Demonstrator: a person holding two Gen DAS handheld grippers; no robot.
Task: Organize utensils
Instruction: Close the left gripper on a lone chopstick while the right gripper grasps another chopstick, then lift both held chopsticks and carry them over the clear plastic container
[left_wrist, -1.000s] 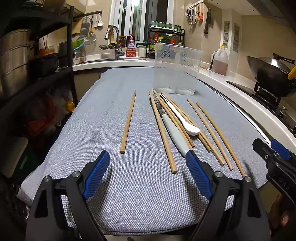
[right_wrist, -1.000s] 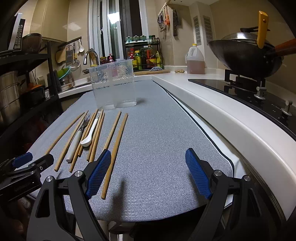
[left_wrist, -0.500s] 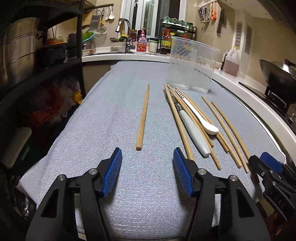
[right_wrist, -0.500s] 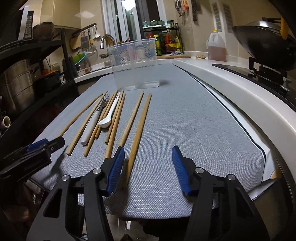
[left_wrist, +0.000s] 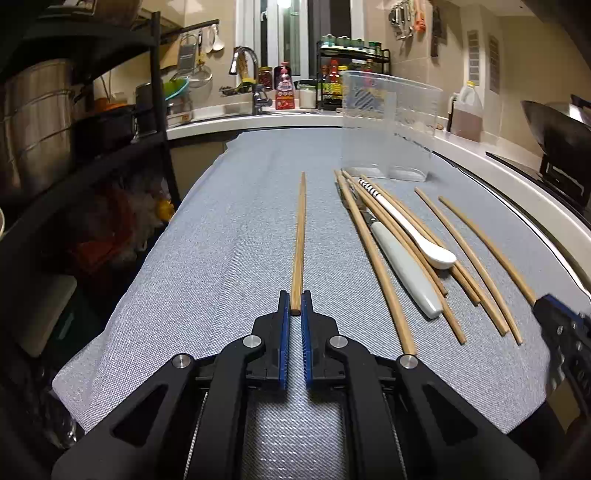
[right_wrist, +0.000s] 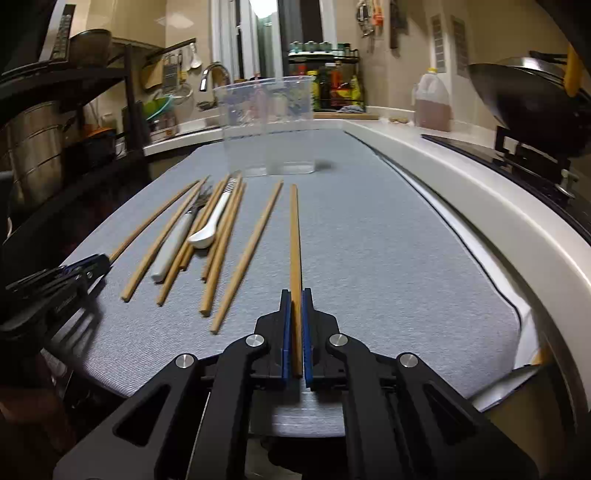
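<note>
Several wooden chopsticks, a white spoon (left_wrist: 424, 243) and a white-handled fork (left_wrist: 402, 267) lie on a grey mat (left_wrist: 221, 258). My left gripper (left_wrist: 295, 306) is shut on the near end of a lone chopstick (left_wrist: 300, 236) at the left of the group. My right gripper (right_wrist: 295, 306) is shut on the near end of the rightmost chopstick (right_wrist: 294, 236). Both chopsticks still rest on the mat. A clear plastic container (left_wrist: 388, 125) stands behind the utensils; it also shows in the right wrist view (right_wrist: 267, 125).
A black shelf rack with steel pots (left_wrist: 37, 122) stands at the left. A sink and faucet (left_wrist: 247, 74) are at the back. A wok (right_wrist: 524, 99) sits on the stove at the right, beside an oil jug (right_wrist: 432, 103). The white counter edge (right_wrist: 480, 206) runs along the mat's right side.
Both grippers moved forward and closed, the left on the lone left chopstick, the right on the rightmost chopstick. Earlier both jaws were wide open, then half closed.
</note>
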